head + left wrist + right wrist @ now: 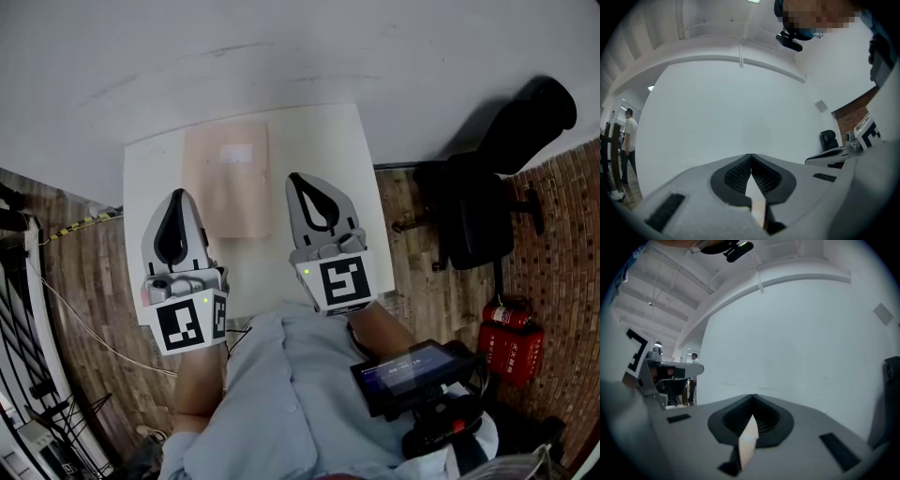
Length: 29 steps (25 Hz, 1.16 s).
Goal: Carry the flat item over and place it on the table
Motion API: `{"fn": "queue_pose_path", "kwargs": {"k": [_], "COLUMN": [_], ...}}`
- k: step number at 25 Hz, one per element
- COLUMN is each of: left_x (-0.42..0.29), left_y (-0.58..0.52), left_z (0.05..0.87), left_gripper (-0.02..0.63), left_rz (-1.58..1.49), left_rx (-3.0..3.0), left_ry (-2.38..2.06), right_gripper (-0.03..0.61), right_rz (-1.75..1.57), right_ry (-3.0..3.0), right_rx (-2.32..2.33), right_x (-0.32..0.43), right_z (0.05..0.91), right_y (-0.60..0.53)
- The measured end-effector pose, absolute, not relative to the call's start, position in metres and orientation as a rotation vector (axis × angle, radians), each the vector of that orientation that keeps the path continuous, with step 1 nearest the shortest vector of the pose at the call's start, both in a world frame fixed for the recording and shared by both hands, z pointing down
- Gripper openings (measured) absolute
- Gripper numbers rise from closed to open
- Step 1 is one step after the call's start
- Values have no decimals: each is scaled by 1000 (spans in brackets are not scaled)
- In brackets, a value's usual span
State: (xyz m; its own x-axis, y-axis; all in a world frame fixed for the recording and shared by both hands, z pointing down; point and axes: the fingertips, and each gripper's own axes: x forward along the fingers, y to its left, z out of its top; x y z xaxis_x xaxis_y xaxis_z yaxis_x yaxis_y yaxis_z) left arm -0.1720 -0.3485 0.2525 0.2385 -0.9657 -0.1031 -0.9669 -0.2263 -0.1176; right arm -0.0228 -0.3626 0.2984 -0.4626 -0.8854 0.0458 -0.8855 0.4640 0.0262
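Envelope (228, 178), tan and probably paper, lies flat on the white table (328, 141) between the two sets of fingertips. Left gripper (179, 195) and right gripper (293, 178) hover pinched shut, empty. Light, floppy stuff: pinch a near corner.

The flat item (227, 178) looked like matt tan paper. The table (323, 150) had a smooth, dull white top. The floor (75, 272) was grainy wood planking. The left gripper (180, 195) and right gripper (293, 178) were matt grey plastic with black ribbed pads (736, 174).
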Motion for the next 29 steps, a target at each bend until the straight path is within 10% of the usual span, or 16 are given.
{"fn": "queue_pose_path", "kwargs": {"k": [29], "left_x": [-164], "left_y": [-357], "left_z": [262], "left_gripper": [9], "left_rz": [-44], "left_rx": [-2353], "left_ry": [1835], "right_gripper": [3], "right_rz": [27], "right_ry": [-2656], "right_rx": [1535], "right_x": [-30], "right_z": [311], "right_y": [-372]}}
